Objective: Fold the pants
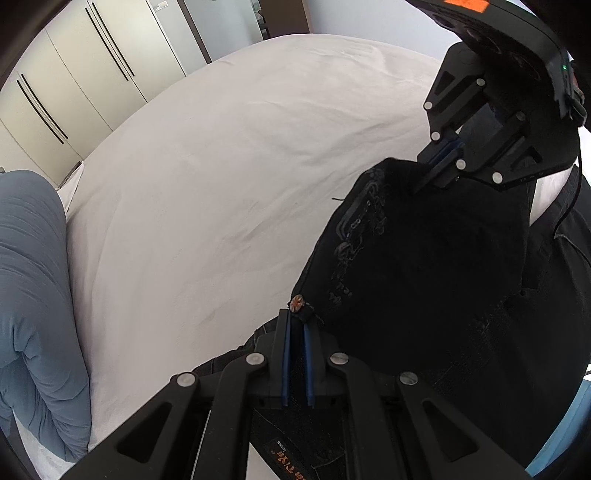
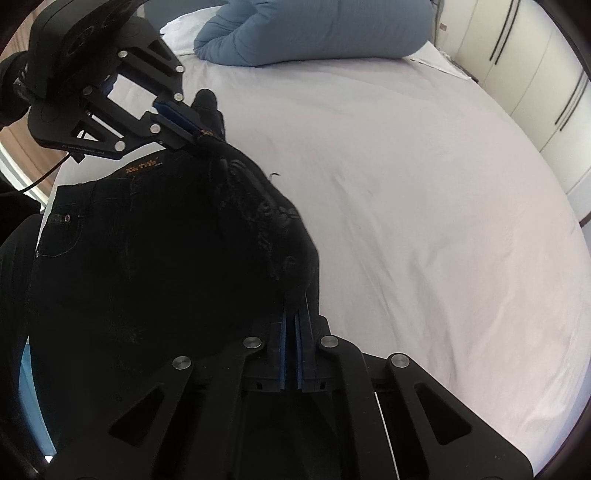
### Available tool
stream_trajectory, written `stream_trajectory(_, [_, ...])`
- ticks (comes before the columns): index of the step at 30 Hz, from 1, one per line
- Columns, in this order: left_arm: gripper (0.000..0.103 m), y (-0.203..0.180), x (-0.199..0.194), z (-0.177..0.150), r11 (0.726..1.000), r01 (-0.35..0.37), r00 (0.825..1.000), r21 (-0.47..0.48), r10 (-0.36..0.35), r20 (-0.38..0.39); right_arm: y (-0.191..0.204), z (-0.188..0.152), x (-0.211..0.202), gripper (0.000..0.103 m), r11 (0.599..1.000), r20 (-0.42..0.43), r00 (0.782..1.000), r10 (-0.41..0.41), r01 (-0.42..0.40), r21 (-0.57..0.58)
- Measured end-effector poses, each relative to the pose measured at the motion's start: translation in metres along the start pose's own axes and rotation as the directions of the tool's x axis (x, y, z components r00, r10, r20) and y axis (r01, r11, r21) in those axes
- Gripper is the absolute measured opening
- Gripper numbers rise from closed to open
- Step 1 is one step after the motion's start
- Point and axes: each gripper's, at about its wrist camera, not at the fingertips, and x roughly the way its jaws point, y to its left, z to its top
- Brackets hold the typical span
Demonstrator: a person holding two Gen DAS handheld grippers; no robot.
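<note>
Left gripper (image 1: 297, 317) fingers clamped on black pants (image 1: 424, 266) waistband, right gripper (image 2: 295, 306) likewise — both above white bed (image 1: 221, 184)

Bright, soft daylight; strong fisheye bending in both views.

The white bed sheet (image 1: 221, 184) is evenly lit, with only faint shadows in its creases. The black pants (image 2: 147, 258) are so dark that almost no detail shows. The wardrobe (image 1: 74, 85) curves strongly, and the corners are black.

White bed (image 2: 424, 206), black pants (image 2: 147, 258), blue duvet (image 2: 314, 29)
</note>
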Motion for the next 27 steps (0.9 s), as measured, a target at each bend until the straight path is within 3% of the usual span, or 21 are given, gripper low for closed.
stream_trajectory(7, [0.006, -0.018, -0.019, -0.029, 0.997, -0.044, 0.999, 0.061, 0.044, -0.005, 0.077, -0.009, -0.021, 0.002, 0.98, -0.006, 0.998, -0.061, 0.058, -0.193])
stream_trajectory(12, [0.003, -0.047, -0.032, -0.059, 0.986, -0.071, 0.997, 0.148, 0.072, -0.004, 0.14, -0.039, -0.033, 0.002, 0.917, -0.019, 0.983, -0.182, 0.163, -0.363])
stream_trajectory(15, [0.003, -0.078, -0.039, -0.081, 0.961, -0.116, 0.993, 0.25, 0.121, -0.003, 0.18, -0.057, -0.035, 0.002, 0.851, 0.0, 0.963, -0.271, 0.239, -0.467])
stream_trajectory(17, [0.003, -0.096, -0.038, -0.094, 0.944, -0.132, 0.99, 0.304, 0.139, -0.001, 0.207, -0.071, -0.03, 0.002, 0.784, 0.01, 0.943, -0.332, 0.282, -0.553])
stream_trajectory(19, [0.003, -0.11, -0.039, -0.107, 0.922, -0.158, 0.986, 0.354, 0.165, 0.013, 0.234, -0.085, -0.025, 0.002, 0.729, 0.011, 0.93, -0.367, 0.295, -0.618])
stream_trajectory(22, [0.003, -0.131, -0.04, -0.124, 0.882, -0.187, 0.981, 0.433, 0.194, 0.03, 0.261, -0.101, -0.022, 0.002, 0.678, 0.014, 0.917, -0.399, 0.305, -0.669])
stream_trajectory(24, [0.003, -0.141, -0.038, -0.135, 0.853, -0.204, 0.976, 0.48, 0.213, 0.036, 0.278, -0.114, -0.023, 0.002, 0.618, 0.025, 0.9, -0.436, 0.319, -0.719])
stream_trajectory(27, [0.003, -0.14, -0.034, -0.145, 0.85, -0.203, 0.976, 0.486, 0.216, 0.03, 0.311, -0.13, -0.026, 0.002, 0.545, 0.044, 0.894, -0.446, 0.31, -0.779])
